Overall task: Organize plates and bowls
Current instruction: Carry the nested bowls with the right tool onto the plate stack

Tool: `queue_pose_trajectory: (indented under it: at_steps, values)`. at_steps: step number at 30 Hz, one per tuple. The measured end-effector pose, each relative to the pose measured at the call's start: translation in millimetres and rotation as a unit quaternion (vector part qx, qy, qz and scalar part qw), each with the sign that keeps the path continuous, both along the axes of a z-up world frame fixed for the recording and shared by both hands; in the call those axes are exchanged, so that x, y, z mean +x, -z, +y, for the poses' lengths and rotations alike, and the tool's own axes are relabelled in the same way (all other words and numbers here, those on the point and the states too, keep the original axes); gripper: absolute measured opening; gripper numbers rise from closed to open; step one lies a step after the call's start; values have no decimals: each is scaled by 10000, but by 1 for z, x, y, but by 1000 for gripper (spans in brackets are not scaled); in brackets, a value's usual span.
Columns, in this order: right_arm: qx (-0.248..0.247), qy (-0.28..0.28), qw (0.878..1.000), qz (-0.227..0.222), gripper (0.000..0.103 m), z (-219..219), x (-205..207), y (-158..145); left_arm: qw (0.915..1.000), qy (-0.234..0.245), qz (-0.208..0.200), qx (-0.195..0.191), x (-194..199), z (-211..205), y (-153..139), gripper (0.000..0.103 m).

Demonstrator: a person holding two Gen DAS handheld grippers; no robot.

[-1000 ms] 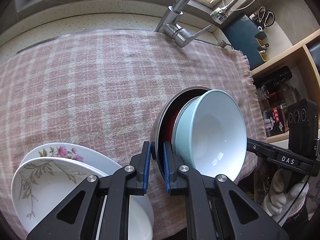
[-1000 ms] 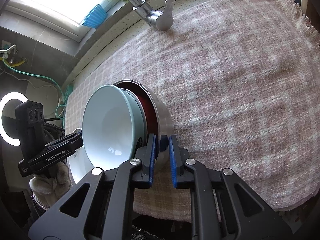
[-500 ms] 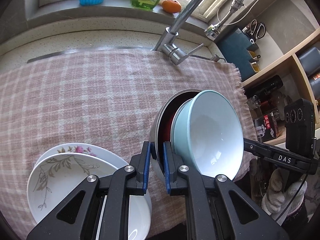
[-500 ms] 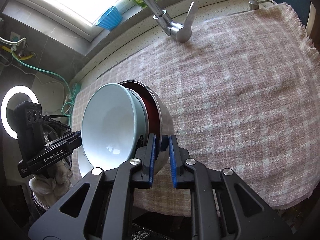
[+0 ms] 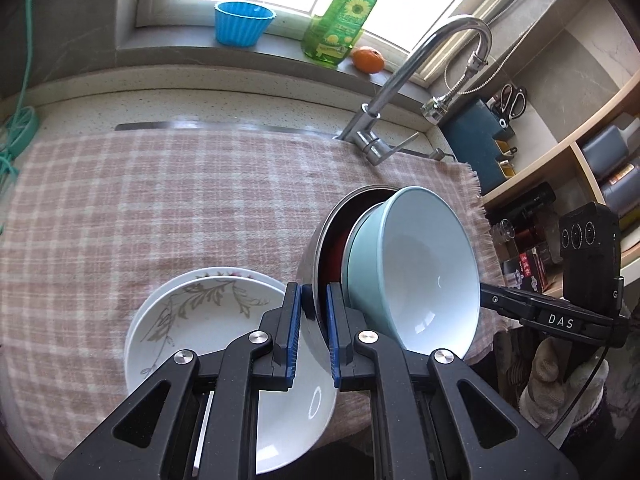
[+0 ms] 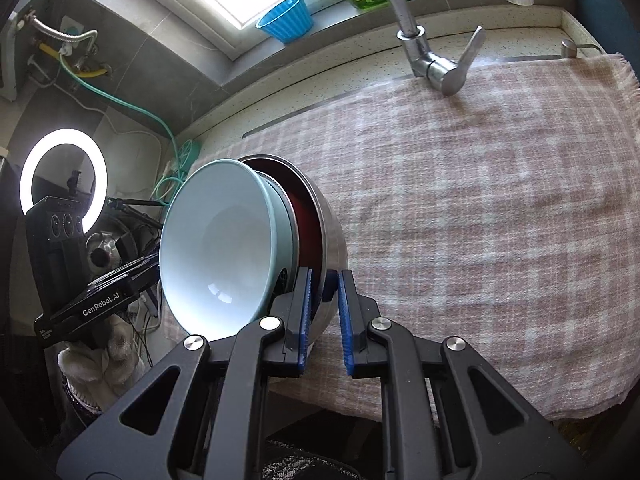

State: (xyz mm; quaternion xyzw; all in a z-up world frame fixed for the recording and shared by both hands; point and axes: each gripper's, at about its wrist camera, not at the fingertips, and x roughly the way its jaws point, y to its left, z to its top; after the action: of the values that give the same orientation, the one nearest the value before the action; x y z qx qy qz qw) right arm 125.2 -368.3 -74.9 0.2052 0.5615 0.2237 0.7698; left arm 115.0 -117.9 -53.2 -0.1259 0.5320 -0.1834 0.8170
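Bowls (image 5: 416,280) nested, held above cloth (image 5: 160,208); plates (image 5: 224,344) stacked to their left.

3 nested bowls (image 5: 416,272), 2 plates (image 5: 224,340), 2 tools (image 5: 313,332).

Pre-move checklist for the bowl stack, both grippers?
1. Left gripper clamped on steel bowl rim: ok.
2. Right gripper clamped on the same rim: ok.
3. Light blue bowl seated flat in the nest: not ok, tilted.
4. Red bowl seated: cannot tell.
5. Plaid cloth bare for set-down: ok.
6. Stacked plates clear of the bowls: ok.
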Motion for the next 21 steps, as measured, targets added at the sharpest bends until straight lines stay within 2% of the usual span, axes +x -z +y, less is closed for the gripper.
queue_pose_trajectory:
  at_steps: [13, 21]
  values:
    - [-22, -639, 9979, 118, 14, 75, -7, 10, 9979, -620, 182, -47, -31, 69, 13, 9]
    - [-117, -784, 9965, 249, 14, 98, -10, 26, 9963, -772, 374, -41, -42, 90, 30, 9]
